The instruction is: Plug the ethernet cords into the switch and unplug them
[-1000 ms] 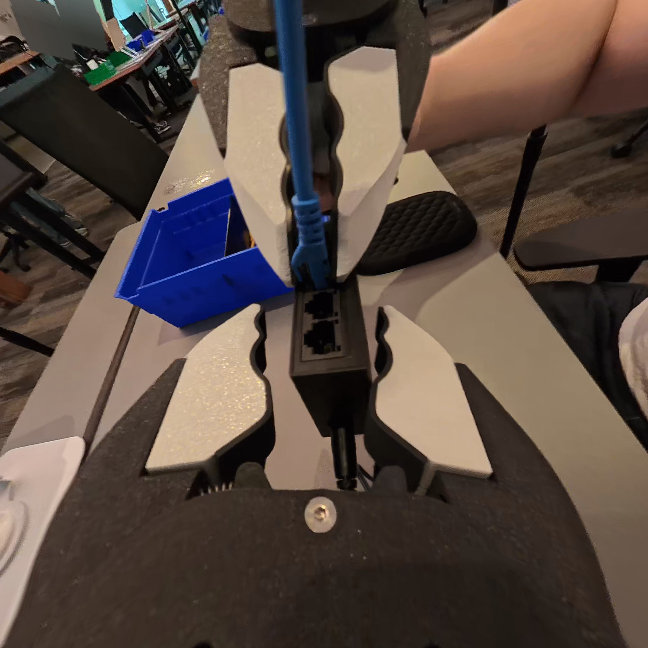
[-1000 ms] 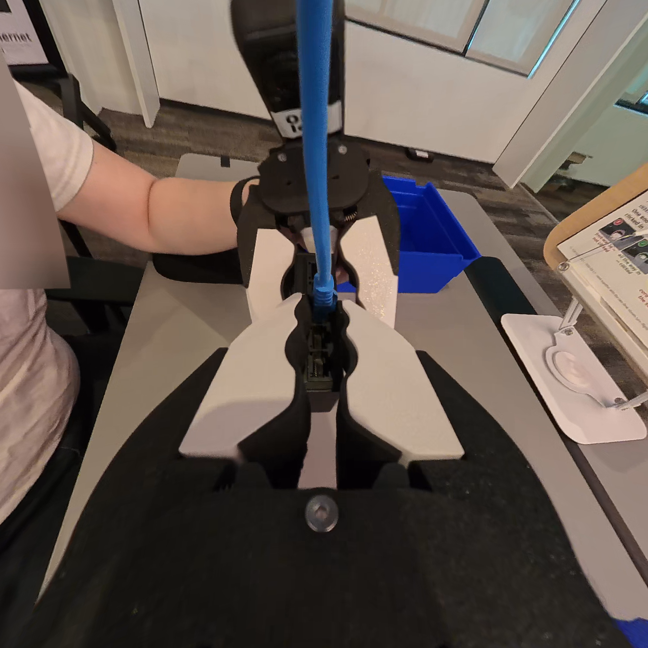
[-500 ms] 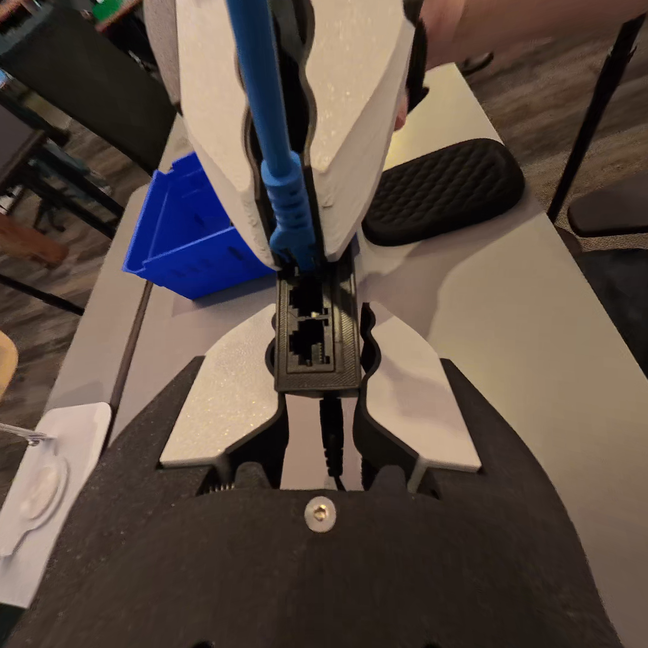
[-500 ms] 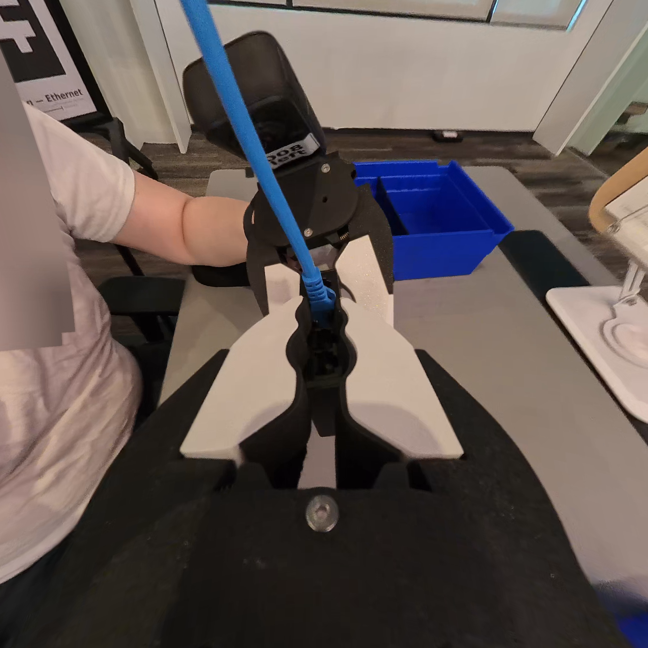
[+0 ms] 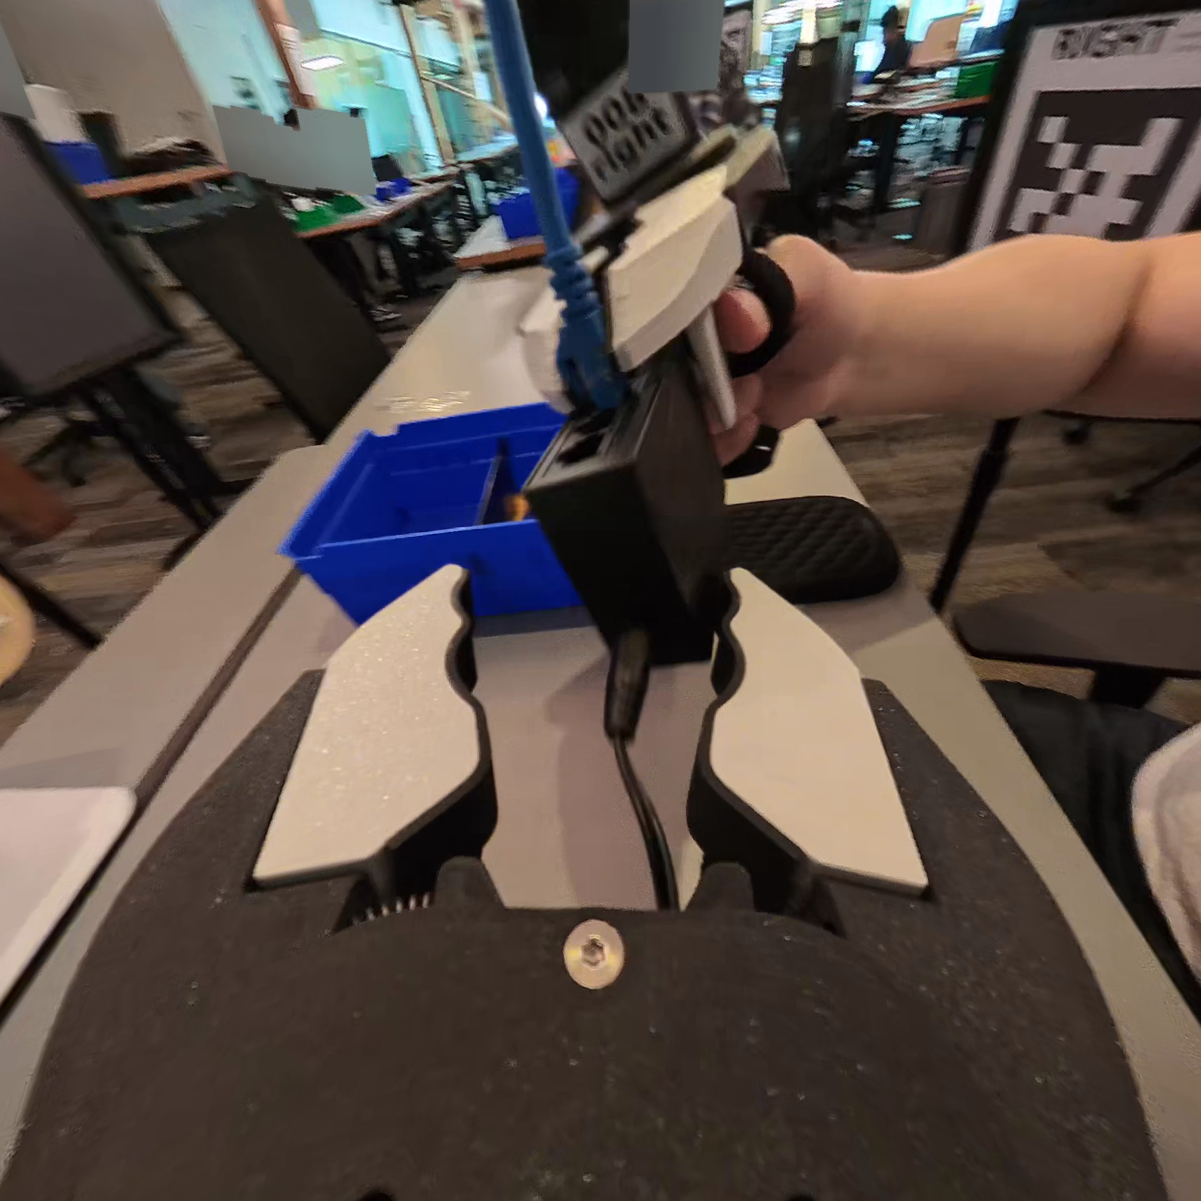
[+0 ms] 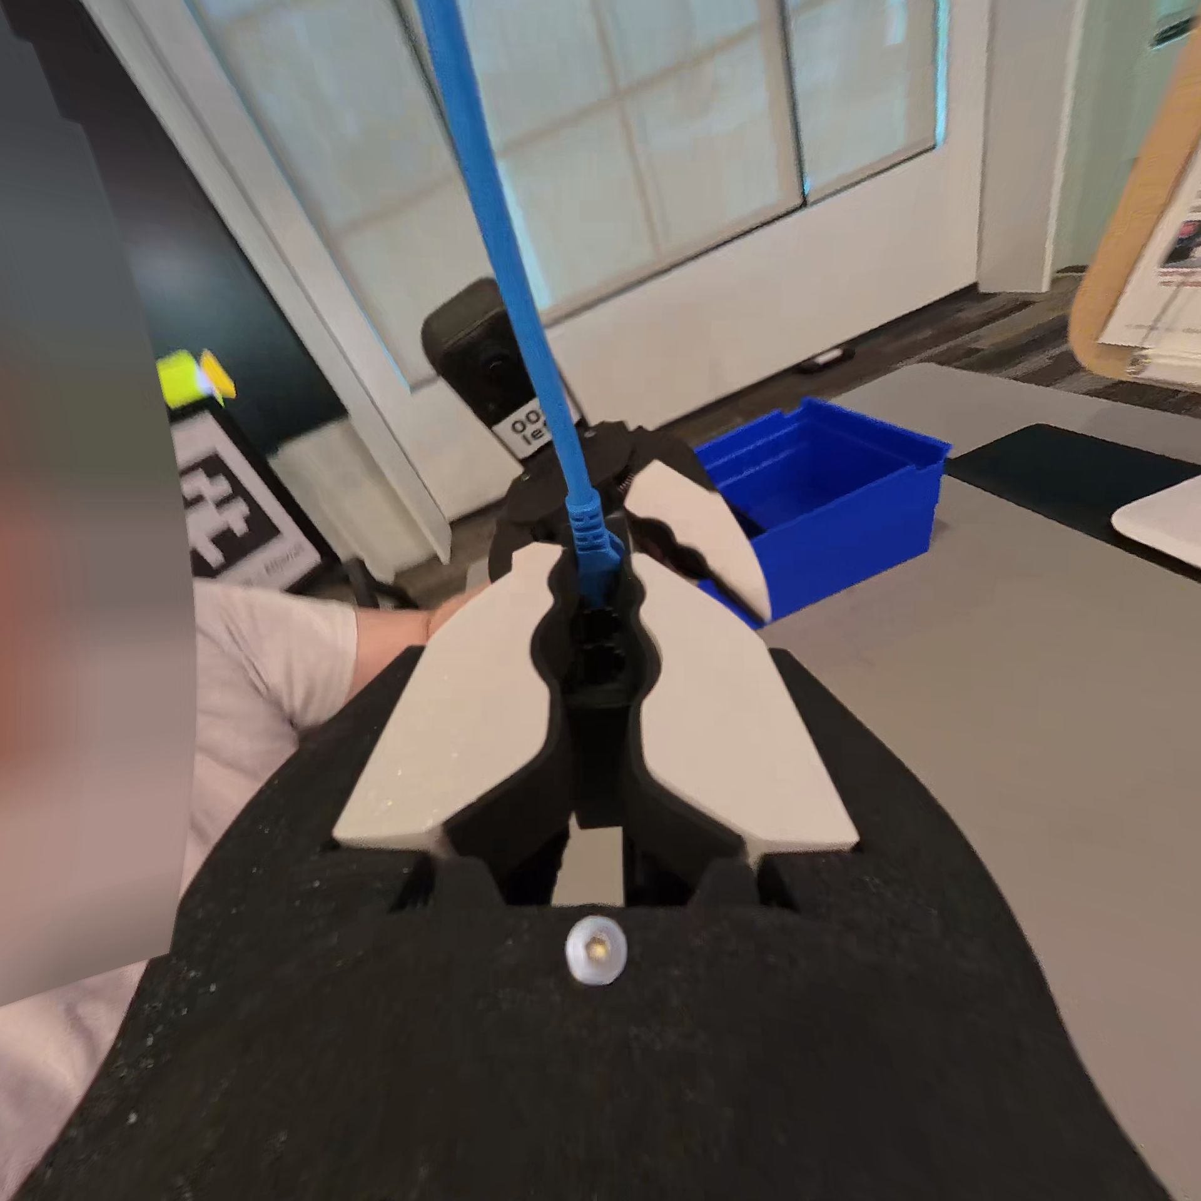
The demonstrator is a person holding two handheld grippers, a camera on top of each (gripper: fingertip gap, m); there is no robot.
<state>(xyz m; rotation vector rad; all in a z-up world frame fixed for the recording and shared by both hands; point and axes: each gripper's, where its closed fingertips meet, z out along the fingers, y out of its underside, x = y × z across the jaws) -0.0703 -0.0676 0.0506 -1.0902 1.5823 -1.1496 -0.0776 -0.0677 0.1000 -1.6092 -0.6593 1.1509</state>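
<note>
Bin (image 5: 416, 513) first, blue and divided, on the grey table (image 5: 195, 643) at my far left in the left wrist view. Next comes my left gripper (image 5: 594, 607), its jaws spread wide with nothing clamped: the black switch (image 5: 624, 520) stands tilted between the fingertips, close against the right pad (image 5: 731, 624) and clear of the left one. A black lead (image 5: 633, 747) runs out of its near end toward me. Right of that, the blue ethernet cord (image 5: 575, 312) comes down into the switch's top face, and my right gripper (image 6: 594, 585) is clenched on the cord's plug. From the right wrist view, the plug sits at the far port with two ports bare below it. Whether the plug is seated or half out I cannot tell, given the blur. I judge the task to be midway: one cord at the switch, with the switch seemingly tipping as I pull. Unplugging is left, and probably steadying the switch again. Farthest right lies a black wrist rest (image 5: 812, 552).
</note>
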